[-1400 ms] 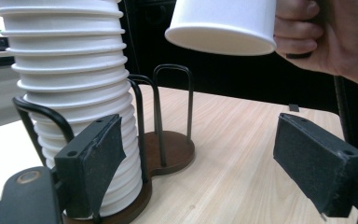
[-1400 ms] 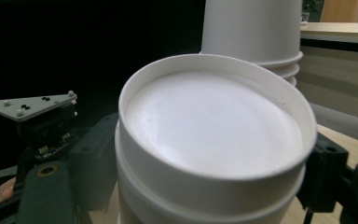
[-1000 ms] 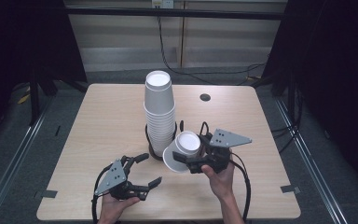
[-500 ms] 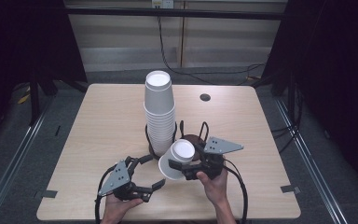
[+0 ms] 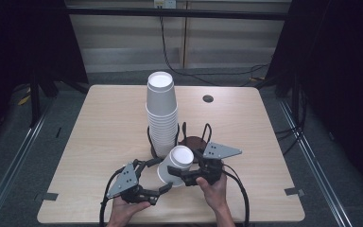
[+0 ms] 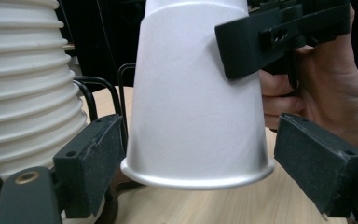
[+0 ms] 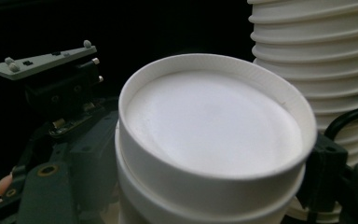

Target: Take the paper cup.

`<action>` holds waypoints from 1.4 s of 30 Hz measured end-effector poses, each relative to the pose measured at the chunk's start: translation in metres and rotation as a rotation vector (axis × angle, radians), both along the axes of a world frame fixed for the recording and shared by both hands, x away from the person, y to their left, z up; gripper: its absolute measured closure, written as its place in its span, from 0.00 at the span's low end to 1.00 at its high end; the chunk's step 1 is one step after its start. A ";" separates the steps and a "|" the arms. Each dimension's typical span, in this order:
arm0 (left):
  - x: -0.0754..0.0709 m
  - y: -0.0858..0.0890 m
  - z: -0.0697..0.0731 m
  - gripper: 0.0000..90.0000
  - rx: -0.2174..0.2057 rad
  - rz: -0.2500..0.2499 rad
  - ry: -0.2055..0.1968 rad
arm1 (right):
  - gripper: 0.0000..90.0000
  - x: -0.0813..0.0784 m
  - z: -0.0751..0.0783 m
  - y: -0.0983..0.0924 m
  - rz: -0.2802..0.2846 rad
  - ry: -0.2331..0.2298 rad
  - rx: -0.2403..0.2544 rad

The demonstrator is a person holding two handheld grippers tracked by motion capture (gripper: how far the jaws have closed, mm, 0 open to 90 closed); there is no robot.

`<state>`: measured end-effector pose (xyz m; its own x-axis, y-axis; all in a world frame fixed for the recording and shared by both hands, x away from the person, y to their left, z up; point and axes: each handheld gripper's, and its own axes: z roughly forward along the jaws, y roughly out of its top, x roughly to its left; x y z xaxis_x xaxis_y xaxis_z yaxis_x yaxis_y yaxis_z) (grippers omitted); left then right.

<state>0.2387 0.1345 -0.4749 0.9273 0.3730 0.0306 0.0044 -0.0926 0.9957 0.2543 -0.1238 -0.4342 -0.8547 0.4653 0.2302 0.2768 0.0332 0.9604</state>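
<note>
A white paper cup [image 5: 175,164] is held upside down and tilted, with its base up, and my right gripper [image 5: 182,171] is shut on its upper wall. In the right gripper view the cup's base [image 7: 209,126] sits between my jaws. My left gripper [image 5: 163,176] is open, and the cup's rim [image 6: 196,175] hangs just above the table between its pads [image 6: 93,163]. The far pad stands apart from the rim. The right gripper's jaw [image 6: 279,37] presses the cup near its top. A tall stack of white cups [image 5: 160,113] stands just behind.
The stack sits in a black wire holder [image 5: 182,135] with a brown disc [image 5: 194,142] beside it. A small dark round hole [image 5: 208,98] lies at the back right of the wooden table [image 5: 99,123]. In the right gripper view, the left gripper [image 7: 51,79] shows behind the cup.
The right gripper has carried the cup down and leftward, from beside the holder to the left gripper. The cup's rim now sits between the left jaws. The left hand barely moved.
</note>
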 end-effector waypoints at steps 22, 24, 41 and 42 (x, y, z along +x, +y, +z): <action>0.009 -0.009 -0.006 0.11 0.035 -0.015 0.037 | 0.24 0.001 -0.004 0.018 0.034 0.011 -0.012; 0.010 -0.010 -0.007 0.11 0.039 -0.024 0.044 | 0.24 0.001 -0.004 0.019 0.034 0.010 -0.015; 0.013 -0.008 -0.007 0.18 0.054 -0.027 0.080 | 0.21 0.001 -0.005 0.022 0.026 -0.009 -0.032; 0.013 -0.008 -0.006 0.18 0.057 -0.027 0.082 | 0.21 0.001 -0.005 0.022 0.027 -0.009 -0.032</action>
